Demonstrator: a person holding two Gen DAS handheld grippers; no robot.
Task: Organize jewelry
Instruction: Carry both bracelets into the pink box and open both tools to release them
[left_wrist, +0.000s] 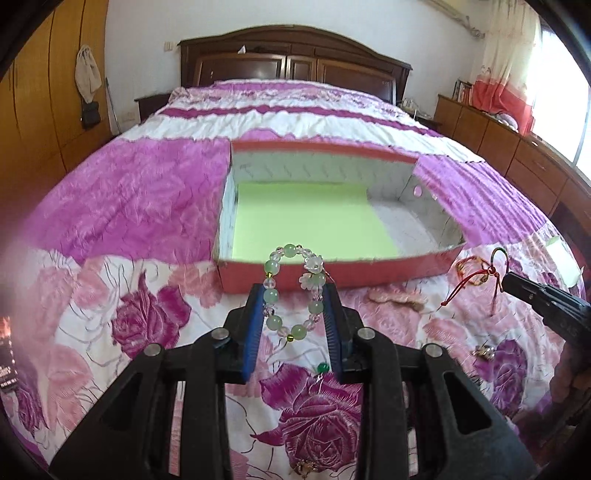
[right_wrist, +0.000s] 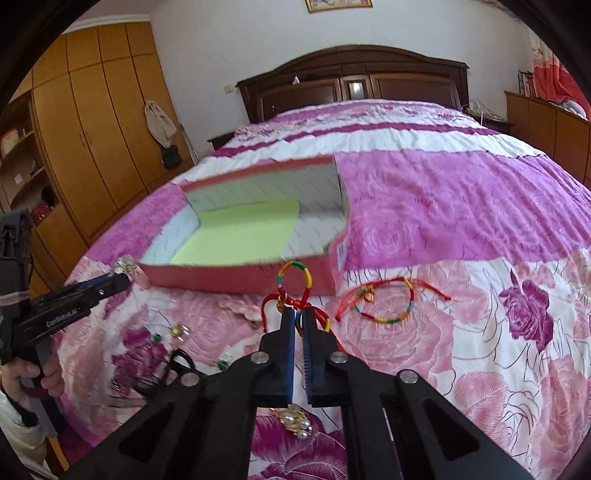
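Observation:
My left gripper (left_wrist: 294, 291) is shut on a green and clear bead bracelet (left_wrist: 293, 288), held just above the bedspread in front of the red box (left_wrist: 332, 275). The box has white inner walls and a light green sheet (left_wrist: 314, 221) on its floor. My right gripper (right_wrist: 299, 314) is shut on a red cord bracelet with a multicolour loop (right_wrist: 295, 275), held up near the box's front wall (right_wrist: 236, 278). A second multicolour cord bracelet (right_wrist: 388, 299) lies on the bed to the right. The left gripper also shows in the right wrist view (right_wrist: 110, 284).
Small earrings and beads (right_wrist: 177, 332) lie on the floral bedspread (right_wrist: 443, 206), with a pearl piece (right_wrist: 297, 424) under my right gripper and a black cord (right_wrist: 173, 373) at the left. A wooden headboard (left_wrist: 295, 62) stands at the far end. A wardrobe (right_wrist: 92, 122) is at the left.

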